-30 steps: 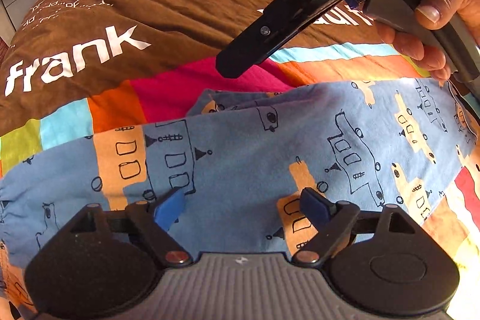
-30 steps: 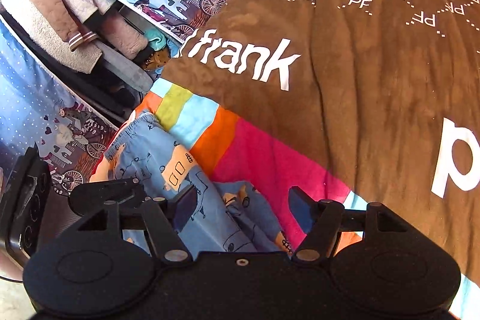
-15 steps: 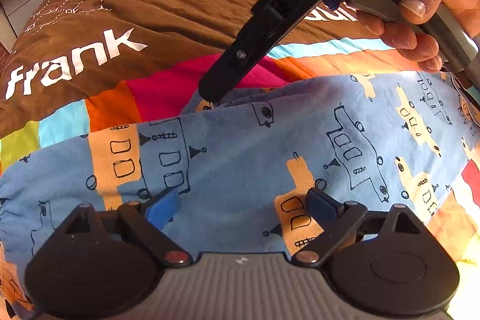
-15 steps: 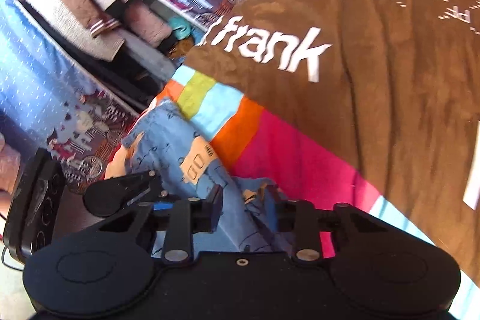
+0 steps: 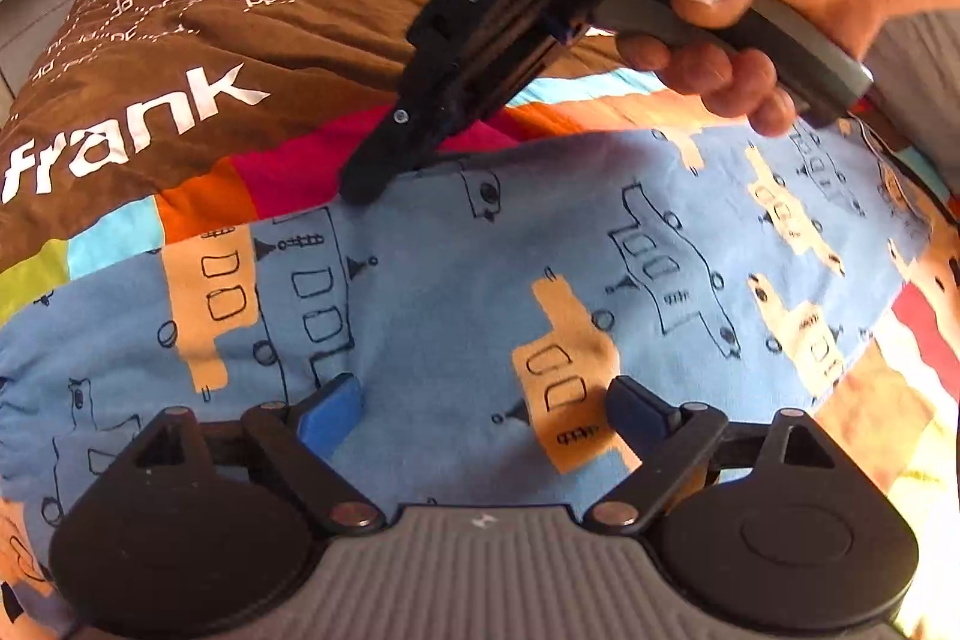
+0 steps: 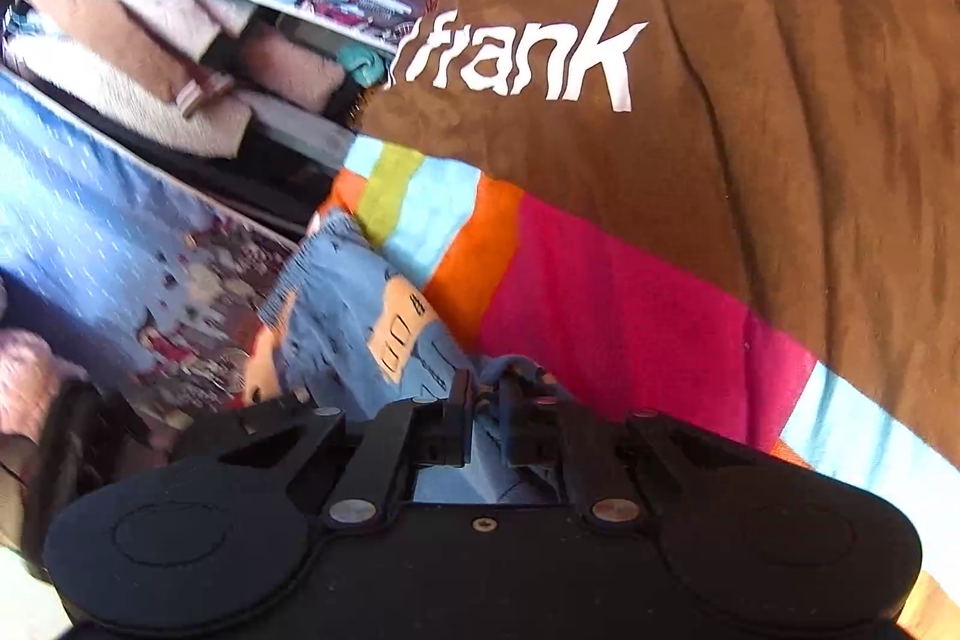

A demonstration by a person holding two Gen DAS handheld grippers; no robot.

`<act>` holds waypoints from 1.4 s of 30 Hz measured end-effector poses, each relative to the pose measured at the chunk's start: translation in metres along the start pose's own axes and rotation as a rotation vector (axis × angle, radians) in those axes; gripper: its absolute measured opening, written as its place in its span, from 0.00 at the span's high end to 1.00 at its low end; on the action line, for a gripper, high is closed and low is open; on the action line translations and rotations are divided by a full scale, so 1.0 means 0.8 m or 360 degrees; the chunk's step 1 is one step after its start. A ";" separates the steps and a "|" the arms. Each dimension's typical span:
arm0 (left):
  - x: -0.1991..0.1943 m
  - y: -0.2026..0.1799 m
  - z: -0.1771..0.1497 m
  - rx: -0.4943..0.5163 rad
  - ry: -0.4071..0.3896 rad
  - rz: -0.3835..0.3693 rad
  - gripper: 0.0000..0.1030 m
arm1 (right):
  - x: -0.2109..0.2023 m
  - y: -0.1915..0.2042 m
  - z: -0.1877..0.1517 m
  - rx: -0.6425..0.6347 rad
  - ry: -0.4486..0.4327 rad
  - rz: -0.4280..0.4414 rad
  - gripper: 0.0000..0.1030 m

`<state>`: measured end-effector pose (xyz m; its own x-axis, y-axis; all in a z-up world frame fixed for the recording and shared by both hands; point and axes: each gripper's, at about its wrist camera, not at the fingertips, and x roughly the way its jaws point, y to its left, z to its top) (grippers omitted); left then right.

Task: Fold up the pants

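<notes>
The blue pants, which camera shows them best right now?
The left wrist view: the pants spread across most of the frame, print clear. The right wrist view shows only a bunched corner, pinched by the right gripper.

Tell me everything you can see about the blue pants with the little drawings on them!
The pants look like soft blue cloth, printed with tan patches and black line drawings of little vehicles. They lie spread across the striped, brown bedspread, a bit rumpled. At their far edge the right claw is shut on a bunched fold of the cloth. The left claw is open over the near part, gripping nothing. One end shows a gathered, ribbed edge.
</notes>
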<state>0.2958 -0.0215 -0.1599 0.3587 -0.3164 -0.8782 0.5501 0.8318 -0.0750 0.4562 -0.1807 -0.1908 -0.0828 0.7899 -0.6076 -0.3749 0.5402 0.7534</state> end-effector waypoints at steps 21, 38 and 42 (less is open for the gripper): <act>-0.001 -0.020 -0.017 0.0102 0.0002 0.0032 0.02 | -0.025 -0.023 0.049 0.0077 -0.0183 -0.0243 0.86; -0.019 -0.001 -0.018 0.0081 0.0010 0.0069 0.05 | -0.029 0.032 -0.019 -0.0119 -0.0260 -0.0195 0.45; -0.029 0.011 -0.030 0.0066 0.0049 0.0069 0.05 | 0.016 0.044 -0.046 -0.0231 0.0077 -0.0087 0.43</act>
<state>0.2742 0.0039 -0.1517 0.3598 -0.2657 -0.8944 0.5654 0.8246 -0.0176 0.4082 -0.1618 -0.1814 -0.1019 0.7435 -0.6609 -0.5091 0.5318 0.6768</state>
